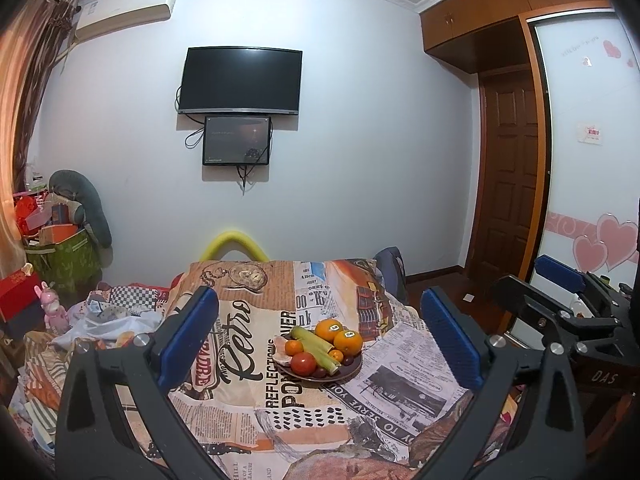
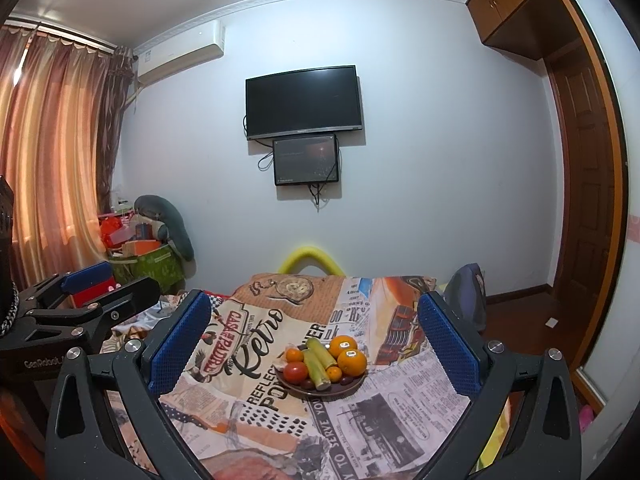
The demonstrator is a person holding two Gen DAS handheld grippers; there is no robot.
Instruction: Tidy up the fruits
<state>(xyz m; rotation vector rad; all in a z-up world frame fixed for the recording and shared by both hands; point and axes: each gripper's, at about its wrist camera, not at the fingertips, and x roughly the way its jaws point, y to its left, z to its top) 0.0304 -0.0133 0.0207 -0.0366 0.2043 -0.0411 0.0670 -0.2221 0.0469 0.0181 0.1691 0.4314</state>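
Item one, a dark round plate [image 1: 347, 371] of fruit, is sitting on a surface draped with a newspaper-and-retro-print cloth [image 1: 256, 360], roughly at the middle of that cloth and well ahead of both grippers. On the plate two large oranges [image 1: 348, 342], each wearing a small sticker, are lying side by side at the far right; a long green-yellow stalk-like piece [image 1: 316, 350] is lying diagonally across the middle; a red tomato [image 1: 303, 363] is resting at the near left edge; a small mandarin [image 1: 294, 347] is sitting behind the tomato, and another small orange fruit [image 1: 336, 355] is lying just beside the stalk under the big oranges; a few small dark fruits, too small to tell apart, are lying along the near rim. Item two, the left gripper [image 1: 318, 332], is hovering over the near part of the cloth with its blue-padded jaws standing wide apart and nothing between them but the view of the plate beyond. Item three, the right gripper [image 2: 314, 338], is hovering likewise, jaws spread wide and holding nothing; in the left wrist view it is showing at the right edge. Background items: a dark wall-mounted television [image 1: 240, 80] is hanging above a smaller screen [image 1: 237, 141]; an air conditioner [image 1: 126, 8] is sitting high by the curtains [image 2: 52, 152]; a green box [image 1: 64, 258] of clutter is standing in the corner; a wooden door [image 1: 510, 172] is standing closed at the right.
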